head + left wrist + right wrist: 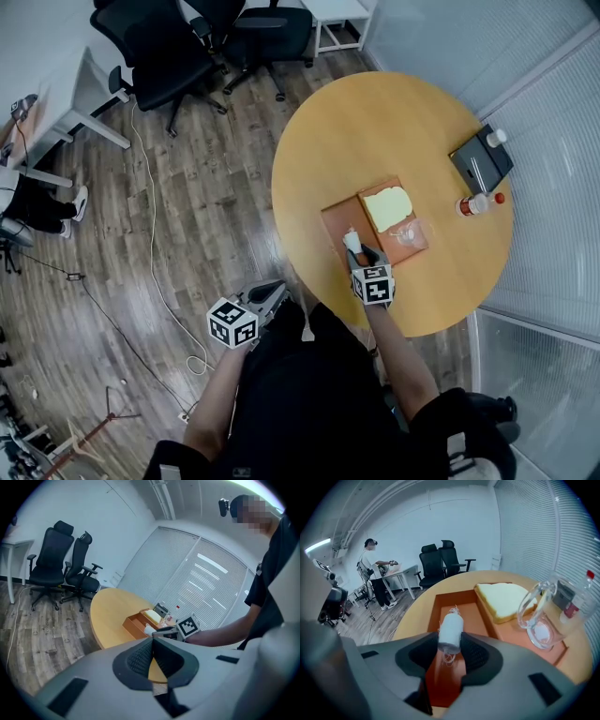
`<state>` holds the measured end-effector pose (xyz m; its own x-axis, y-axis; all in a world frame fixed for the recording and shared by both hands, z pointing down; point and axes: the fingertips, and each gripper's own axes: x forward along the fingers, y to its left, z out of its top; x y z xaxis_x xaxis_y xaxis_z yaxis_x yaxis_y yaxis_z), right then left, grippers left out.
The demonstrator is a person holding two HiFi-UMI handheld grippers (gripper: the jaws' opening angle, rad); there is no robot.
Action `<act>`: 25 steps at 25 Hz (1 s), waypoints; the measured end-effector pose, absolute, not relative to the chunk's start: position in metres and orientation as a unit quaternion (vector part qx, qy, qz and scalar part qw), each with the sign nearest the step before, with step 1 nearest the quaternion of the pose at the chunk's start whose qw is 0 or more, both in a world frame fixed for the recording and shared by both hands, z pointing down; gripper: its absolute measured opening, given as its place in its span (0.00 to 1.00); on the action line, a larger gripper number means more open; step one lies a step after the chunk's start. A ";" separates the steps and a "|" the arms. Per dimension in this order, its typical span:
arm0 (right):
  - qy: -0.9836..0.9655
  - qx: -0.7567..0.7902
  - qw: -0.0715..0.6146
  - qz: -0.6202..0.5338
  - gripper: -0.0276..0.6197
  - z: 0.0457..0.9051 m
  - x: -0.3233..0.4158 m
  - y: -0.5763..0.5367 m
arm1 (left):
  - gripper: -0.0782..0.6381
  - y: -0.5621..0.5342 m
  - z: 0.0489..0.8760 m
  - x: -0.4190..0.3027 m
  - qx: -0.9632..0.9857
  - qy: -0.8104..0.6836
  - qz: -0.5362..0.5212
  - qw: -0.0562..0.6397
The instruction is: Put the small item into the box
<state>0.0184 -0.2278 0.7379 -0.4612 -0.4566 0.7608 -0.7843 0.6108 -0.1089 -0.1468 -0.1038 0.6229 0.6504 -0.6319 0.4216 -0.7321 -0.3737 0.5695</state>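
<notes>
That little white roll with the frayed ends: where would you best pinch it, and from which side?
Across the middle of its round body, as the right gripper does now: one pad on each curved side of the white roll, coming in along its length. Both ends trail loose threads, which give nothing solid to pinch.

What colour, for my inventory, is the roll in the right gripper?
White; right gripper view shows the roll best.

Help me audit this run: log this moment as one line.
right gripper: shut on white thread roll | roll: above empty compartment of box, not released | left gripper: shut, empty
</notes>
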 end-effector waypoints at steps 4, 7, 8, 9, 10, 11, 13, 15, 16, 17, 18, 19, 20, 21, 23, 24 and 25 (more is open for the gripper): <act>-0.816 0.373 0.376 0.232 0.27 0.747 0.016 -0.233 | 0.12 -0.109 0.625 -0.148 0.826 -0.410 0.066 0.380; -0.812 0.368 0.391 0.227 0.27 0.751 0.011 -0.233 | 0.12 -0.112 0.625 -0.151 0.827 -0.407 0.067 0.382; -0.810 0.368 0.398 0.225 0.27 0.753 0.010 -0.233 | 0.12 -0.112 0.625 -0.152 0.828 -0.405 0.068 0.382; -0.807 0.367 0.406 0.223 0.27 0.754 0.010 -0.234 | 0.12 -0.113 0.625 -0.152 0.828 -0.404 0.069 0.382; -0.803 0.367 0.414 0.220 0.27 0.755 0.010 -0.234 | 0.12 -0.114 0.625 -0.152 0.829 -0.403 0.069 0.382; -0.801 0.367 0.422 0.216 0.27 0.756 0.010 -0.235 | 0.12 -0.115 0.625 -0.152 0.829 -0.403 0.070 0.381; -0.799 0.366 0.429 0.209 0.27 0.758 0.011 -0.236 | 0.12 -0.118 0.625 -0.152 0.829 -0.404 0.072 0.380; -0.797 0.365 0.433 0.208 0.27 0.760 0.011 -0.236 | 0.12 -0.119 0.625 -0.154 0.829 -0.404 0.073 0.380; -0.796 0.363 0.437 0.209 0.27 0.760 0.010 -0.236 | 0.12 -0.120 0.625 -0.155 0.829 -0.404 0.073 0.380; -0.794 0.360 0.443 0.211 0.27 0.760 0.009 -0.236 | 0.12 -0.122 0.626 -0.156 0.829 -0.404 0.074 0.381; -0.791 0.357 0.449 0.212 0.27 0.762 0.009 -0.236 | 0.12 -0.123 0.626 -0.156 0.828 -0.404 0.074 0.382; -0.789 0.355 0.455 0.213 0.28 0.763 0.009 -0.235 | 0.12 -0.124 0.627 -0.156 0.828 -0.404 0.075 0.382; -0.787 0.354 0.458 0.213 0.28 0.765 0.009 -0.236 | 0.12 -0.125 0.628 -0.156 0.828 -0.404 0.075 0.383; -0.786 0.354 0.460 0.213 0.28 0.766 0.008 -0.236 | 0.12 -0.125 0.628 -0.155 0.828 -0.403 0.076 0.383; -0.786 0.358 0.459 0.210 0.28 0.766 0.008 -0.237 | 0.12 -0.128 0.629 -0.155 0.828 -0.403 0.077 0.383; -0.786 0.360 0.458 0.206 0.29 0.766 0.009 -0.237 | 0.12 -0.129 0.629 -0.155 0.828 -0.403 0.079 0.383; -0.787 0.362 0.456 0.203 0.31 0.765 0.010 -0.237 | 0.12 -0.130 0.629 -0.154 0.828 -0.404 0.080 0.382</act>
<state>0.0095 -0.2373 0.7648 -0.3210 -0.3852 0.8652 -0.7550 0.6556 0.0118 -0.1542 -0.1300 0.6285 0.6613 -0.6069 0.4410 -0.7295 -0.3830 0.5667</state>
